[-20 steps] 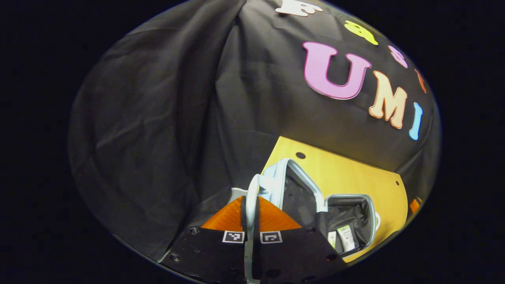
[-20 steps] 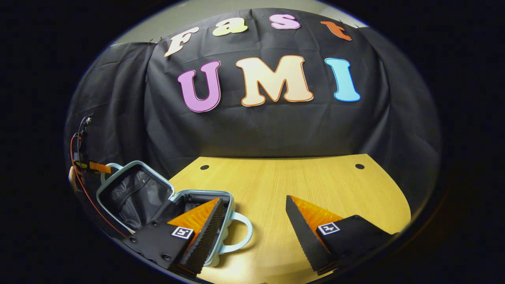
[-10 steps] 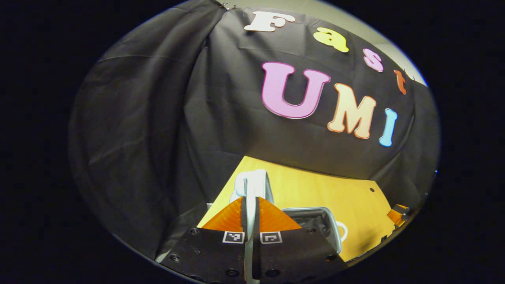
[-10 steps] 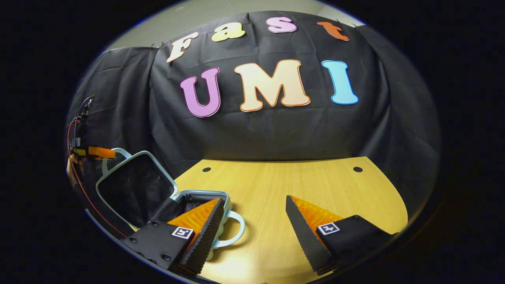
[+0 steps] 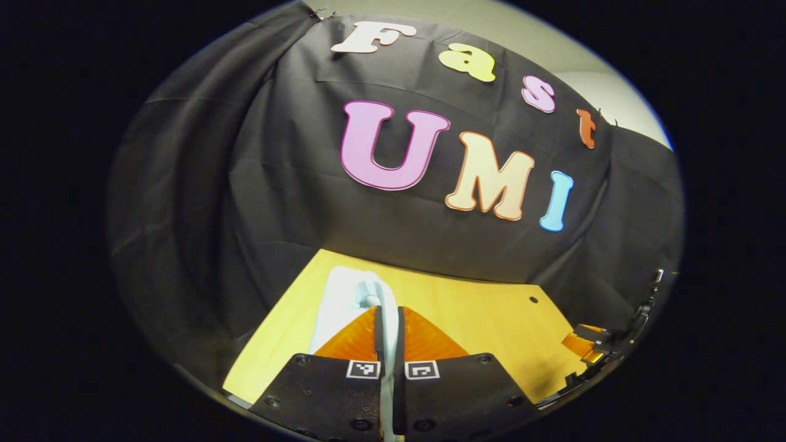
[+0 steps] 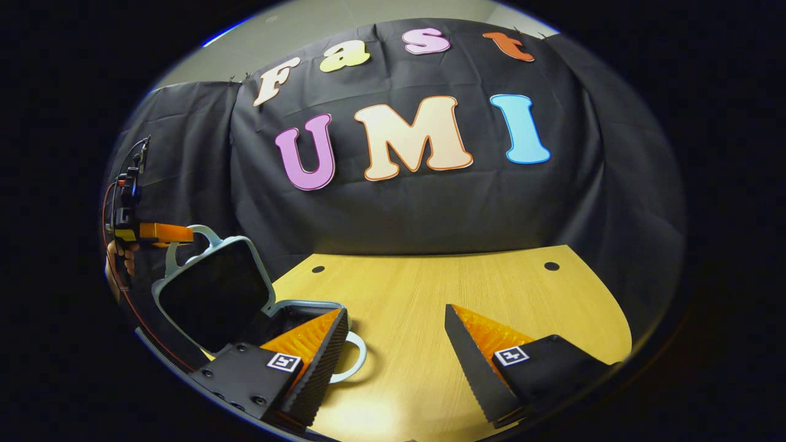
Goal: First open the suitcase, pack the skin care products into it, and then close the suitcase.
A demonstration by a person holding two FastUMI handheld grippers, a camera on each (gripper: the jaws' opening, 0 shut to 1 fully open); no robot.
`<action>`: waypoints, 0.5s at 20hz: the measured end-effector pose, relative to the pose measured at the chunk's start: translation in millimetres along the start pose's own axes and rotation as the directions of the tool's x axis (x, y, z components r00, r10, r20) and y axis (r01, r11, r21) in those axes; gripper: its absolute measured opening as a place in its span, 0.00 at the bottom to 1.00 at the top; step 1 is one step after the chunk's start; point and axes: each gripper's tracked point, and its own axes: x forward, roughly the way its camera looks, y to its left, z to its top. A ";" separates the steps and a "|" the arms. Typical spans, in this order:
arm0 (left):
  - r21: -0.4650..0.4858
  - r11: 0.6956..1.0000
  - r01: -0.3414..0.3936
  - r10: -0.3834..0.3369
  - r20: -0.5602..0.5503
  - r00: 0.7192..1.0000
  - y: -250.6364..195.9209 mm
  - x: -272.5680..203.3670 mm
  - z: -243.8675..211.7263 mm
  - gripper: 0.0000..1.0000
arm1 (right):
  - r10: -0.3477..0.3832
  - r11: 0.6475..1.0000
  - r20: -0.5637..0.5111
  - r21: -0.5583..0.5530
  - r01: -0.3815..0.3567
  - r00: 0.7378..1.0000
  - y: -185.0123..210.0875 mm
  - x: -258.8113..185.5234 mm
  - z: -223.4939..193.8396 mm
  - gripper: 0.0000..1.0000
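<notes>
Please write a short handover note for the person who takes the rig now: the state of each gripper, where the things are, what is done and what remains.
Left gripper: shut on the pale blue handle of the lid, holding the lid raised near upright.
Right gripper: open, holding nothing, low above the yellow wooden table, beside the case's base half.
Pale blue hard-shell suitcase: at the table's left, base half flat, black lining showing, the lid's inner side facing the right gripper.
Skin care products: cannot be seen inside from here; check before shutting.
Done: suitcase opened.
Left: lower the lid fully onto the base and close the case.
</notes>
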 end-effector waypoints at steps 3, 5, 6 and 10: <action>0.011 0.999 0.033 -0.033 -0.009 0.999 -24.8 9.1 -9.8 0.00 | 0.006 1.000 -0.004 -0.004 -0.006 1.000 -5.9 -1.0 2.0 0.98; -0.007 0.998 0.066 -0.066 -0.020 0.998 -43.1 16.0 -17.4 0.00 | 0.007 1.000 -0.009 -0.020 -0.007 1.000 -12.2 -3.1 2.5 0.98; -0.016 0.997 0.082 -0.082 -0.027 0.996 -52.2 18.2 -21.8 0.00 | 0.009 1.000 -0.013 -0.025 -0.009 1.000 -15.7 -4.0 2.7 0.98; -0.029 0.994 0.107 -0.109 -0.050 0.993 -79.1 31.4 -39.2 0.00 | 0.017 0.999 -0.010 -0.034 -0.017 1.000 -30.1 -9.4 6.2 0.98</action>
